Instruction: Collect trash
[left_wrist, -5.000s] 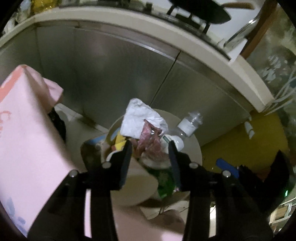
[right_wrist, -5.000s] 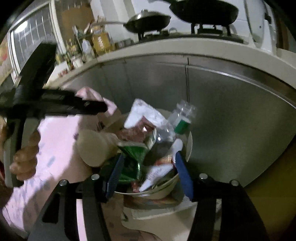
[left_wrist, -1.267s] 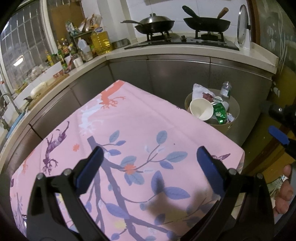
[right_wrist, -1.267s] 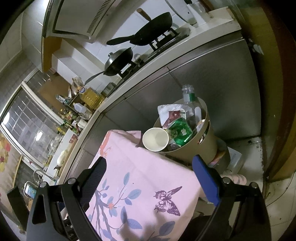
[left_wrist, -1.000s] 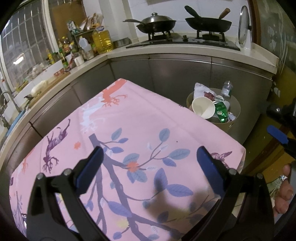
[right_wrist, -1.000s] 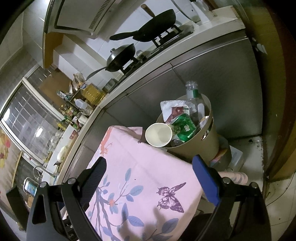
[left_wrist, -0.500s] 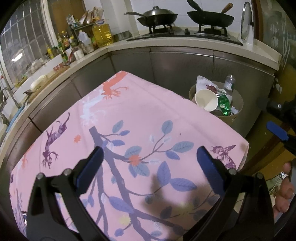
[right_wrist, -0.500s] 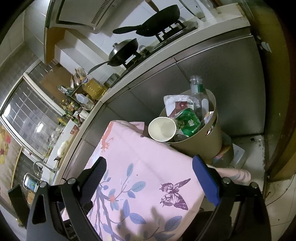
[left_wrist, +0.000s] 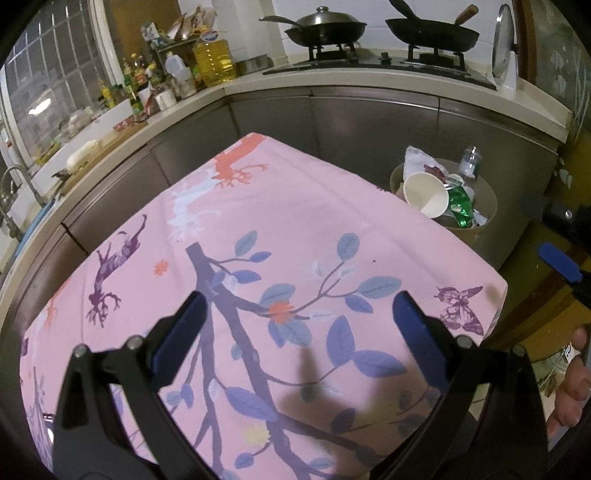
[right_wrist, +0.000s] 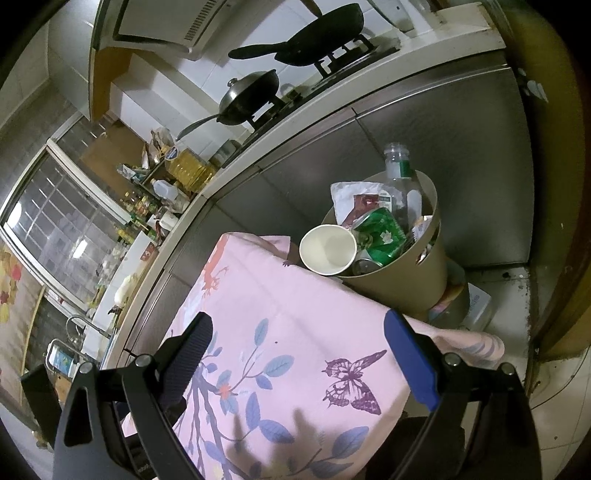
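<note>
Left gripper (left_wrist: 297, 325) and right gripper (right_wrist: 295, 349), lower frame: fingers spread wide, holding nothing, above the pink floral tablecloth (left_wrist: 258, 229). Upper right: tan bin (right_wrist: 406, 284) beside the cloth's corner, filled with paper cup (right_wrist: 328, 250), green wrapper (right_wrist: 384, 230), plastic bottle (right_wrist: 399, 177).

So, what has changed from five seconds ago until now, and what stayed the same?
Both grippers pulled back from over the trash bin to above the pink tablecloth. The left gripper and right gripper opened wide; neither holds anything. The paper cup, green wrapper and clear bottle stay in the bin.
</note>
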